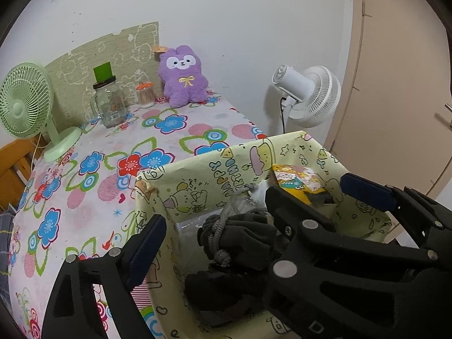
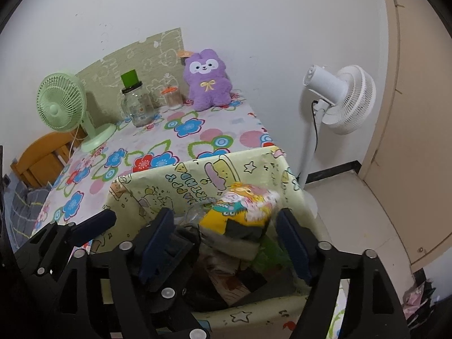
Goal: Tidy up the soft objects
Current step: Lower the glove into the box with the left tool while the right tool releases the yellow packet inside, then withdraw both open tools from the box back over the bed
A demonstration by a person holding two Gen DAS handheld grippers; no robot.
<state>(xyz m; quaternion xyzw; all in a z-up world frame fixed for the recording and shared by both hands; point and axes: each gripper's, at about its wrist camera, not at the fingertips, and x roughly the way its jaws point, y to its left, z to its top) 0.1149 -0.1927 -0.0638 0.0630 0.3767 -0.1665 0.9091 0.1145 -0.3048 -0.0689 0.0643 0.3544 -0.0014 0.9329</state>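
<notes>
The right hand-held gripper (image 2: 224, 236) stood with its jaws wide apart over the open box (image 2: 197, 171), and the yellow printed pouch (image 2: 243, 209) lay between its fingers with neither pad pressing on it, so we judged it free, not gripped. The left hand-held gripper (image 1: 254, 202) was open as well; one of its fingers (image 1: 148, 250) hung outside the box's near-left wall and the other reached over the box's far-right corner, so its span straddled the box mouth. Nothing was clamped in it.

Taking the box as our landmark, the pouch sat high in its far-right part, on top of the other contents, directly ahead of the right hand-held gripper and the nearer of the two to it. Its long axis ran roughly across the box from left to right, about in line with the gap between the jaws; the printed face tilted up and towards the far wall. Just left of it, lower in the box, lay a dark drawstring bag (image 1: 240, 237), its cord trailing towards the near wall.

The purple plush (image 2: 207, 80) remained outside the box, well beyond its far wall, upright against the room wall at the far end of the table (image 2: 197, 132), facing us. We judged it the next soft thing to fetch, and either hand would have to reach over the box for it.
</notes>
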